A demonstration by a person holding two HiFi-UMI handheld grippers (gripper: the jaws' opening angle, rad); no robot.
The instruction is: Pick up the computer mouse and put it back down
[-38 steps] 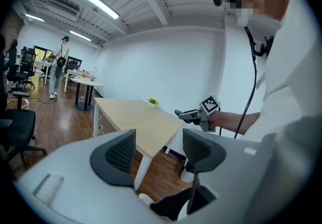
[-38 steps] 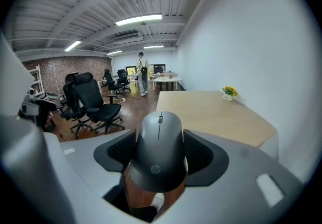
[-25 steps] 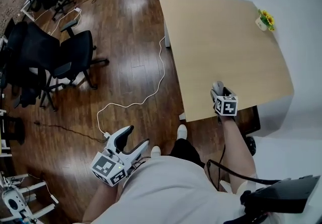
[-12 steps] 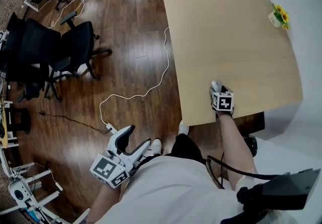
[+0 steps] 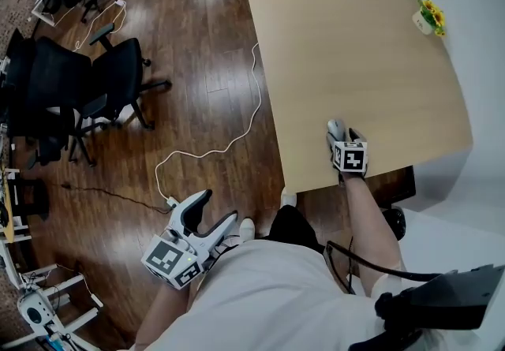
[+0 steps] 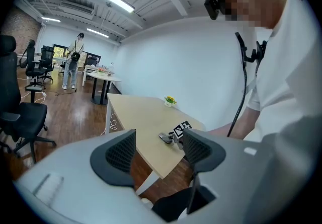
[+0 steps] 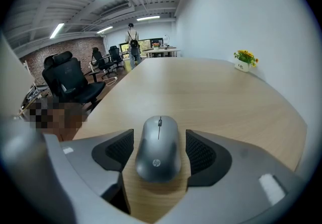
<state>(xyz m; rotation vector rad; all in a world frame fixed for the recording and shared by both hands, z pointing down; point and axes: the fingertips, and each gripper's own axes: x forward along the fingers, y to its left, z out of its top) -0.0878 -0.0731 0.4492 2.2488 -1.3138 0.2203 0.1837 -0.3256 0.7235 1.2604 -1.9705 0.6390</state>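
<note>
A grey computer mouse (image 7: 158,147) lies on the light wooden table (image 5: 355,50), near its front edge. My right gripper (image 7: 159,151) is open and straddles the mouse, with a narrow gap showing at each pad. In the head view the mouse (image 5: 336,129) pokes out ahead of the right gripper (image 5: 339,136). My left gripper (image 5: 215,207) hangs open and empty over the floor at my left side. Its own view shows the mouse (image 6: 165,137) far off on the table.
A small pot of yellow flowers (image 5: 427,18) stands at the table's far right corner. Black office chairs (image 5: 102,81) and a white cable (image 5: 229,140) are on the wooden floor to the left. A person (image 7: 132,42) stands far back in the room.
The head camera has shifted a little. The right gripper stays at the mouse near the table's front edge, and the left gripper stays low at my side.
</note>
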